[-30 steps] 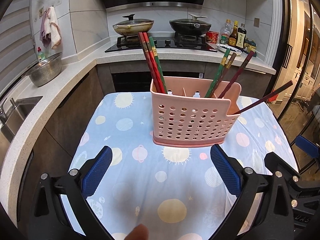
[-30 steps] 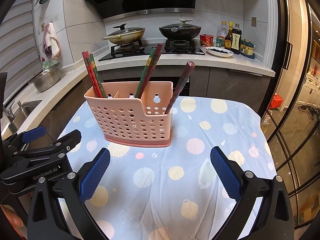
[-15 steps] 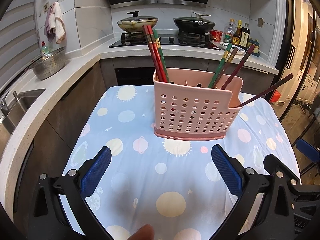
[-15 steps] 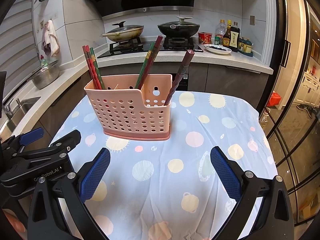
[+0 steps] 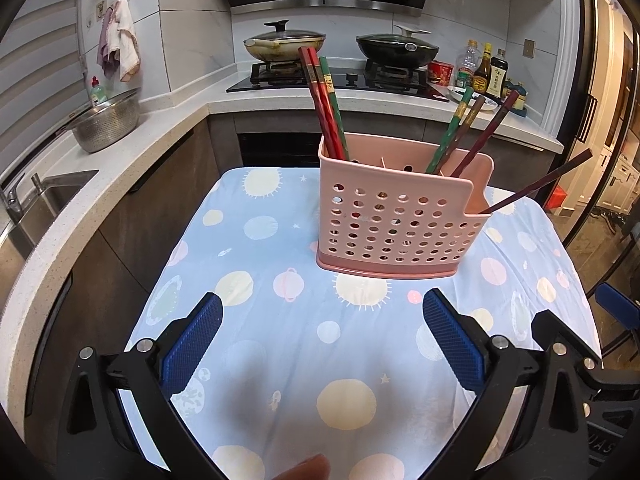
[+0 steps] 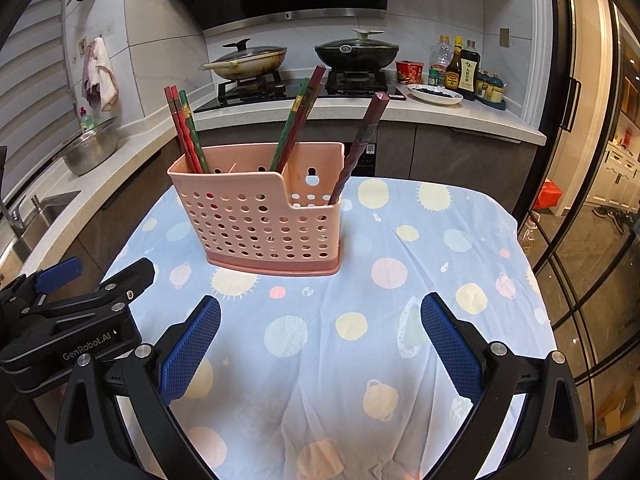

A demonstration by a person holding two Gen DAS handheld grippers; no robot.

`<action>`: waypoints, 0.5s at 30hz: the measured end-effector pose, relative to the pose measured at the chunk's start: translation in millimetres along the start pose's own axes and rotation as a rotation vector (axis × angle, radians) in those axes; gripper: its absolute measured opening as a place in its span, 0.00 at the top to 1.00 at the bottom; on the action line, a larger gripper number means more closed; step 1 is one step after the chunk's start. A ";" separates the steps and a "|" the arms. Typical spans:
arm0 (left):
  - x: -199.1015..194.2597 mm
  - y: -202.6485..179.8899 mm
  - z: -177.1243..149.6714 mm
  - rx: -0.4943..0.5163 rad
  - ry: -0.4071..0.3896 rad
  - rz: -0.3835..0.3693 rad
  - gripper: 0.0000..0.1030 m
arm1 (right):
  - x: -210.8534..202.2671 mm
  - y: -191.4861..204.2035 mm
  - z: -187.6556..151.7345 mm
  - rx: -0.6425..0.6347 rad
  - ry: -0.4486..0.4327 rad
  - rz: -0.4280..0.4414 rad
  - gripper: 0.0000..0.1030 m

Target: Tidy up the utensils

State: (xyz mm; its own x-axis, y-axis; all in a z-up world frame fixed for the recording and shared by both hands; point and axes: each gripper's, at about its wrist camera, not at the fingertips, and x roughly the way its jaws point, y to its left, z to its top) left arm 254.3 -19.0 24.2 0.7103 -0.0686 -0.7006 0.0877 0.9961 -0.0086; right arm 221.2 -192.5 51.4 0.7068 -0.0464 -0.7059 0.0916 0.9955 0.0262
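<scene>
Chopsticks (image 6: 362, 148) are sitting in the pink holder (image 6: 260, 224) mid-tabletop (image 6: 400, 320), one leaning far out of the low right compartment. Likely light, stiff, slick: pinch mid-shaft. Left tongs (image 5: 322, 330) and right tongs (image 6: 320, 330) are both hanging wide apart, gripping nothing, short of the holder.

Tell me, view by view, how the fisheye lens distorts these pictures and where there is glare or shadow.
Left wrist view: black vignette fills the corners, the counter edge bows in a curve, and a soft shadow lies on the tablecloth between the fingers of the open left hand-held gripper.
Right wrist view: the same dark corners, the glass door curves and carries warm reflections; the pink utensil holder is sharp.
</scene>
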 end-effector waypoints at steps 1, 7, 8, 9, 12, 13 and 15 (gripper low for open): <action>-0.3 0.1 0.0 0.000 -0.002 0.000 0.07 | -0.6 -0.3 -0.9 0.000 -0.002 -0.001 0.06; -0.6 -0.3 -0.4 0.001 -0.001 0.005 0.07 | -2.1 0.0 -1.0 -0.001 -0.007 -0.003 0.06; -0.5 -0.2 -0.4 0.001 0.000 0.006 0.07 | -2.2 -0.2 -1.0 0.000 -0.007 -0.002 0.06; -0.3 -0.1 -0.4 0.001 0.001 0.005 0.07 | -2.2 -0.2 -1.0 0.001 -0.007 -0.002 0.06; -0.4 0.3 -0.7 0.000 0.003 0.004 0.07 | -1.9 0.3 -1.0 -0.001 -0.006 -0.003 0.06; -0.5 0.0 -0.8 0.001 0.003 0.003 0.07 | -1.9 0.4 -1.1 -0.002 -0.005 -0.004 0.06; -0.6 -0.2 -0.7 0.002 0.001 0.006 0.07 | -1.7 0.9 -1.5 -0.005 -0.005 -0.006 0.06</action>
State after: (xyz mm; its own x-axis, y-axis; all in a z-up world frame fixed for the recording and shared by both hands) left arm 253.4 -19.1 24.1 0.7099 -0.0621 -0.7016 0.0847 0.9964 -0.0025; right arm 219.0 -191.4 51.6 0.7098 -0.0532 -0.7024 0.0926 0.9955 0.0182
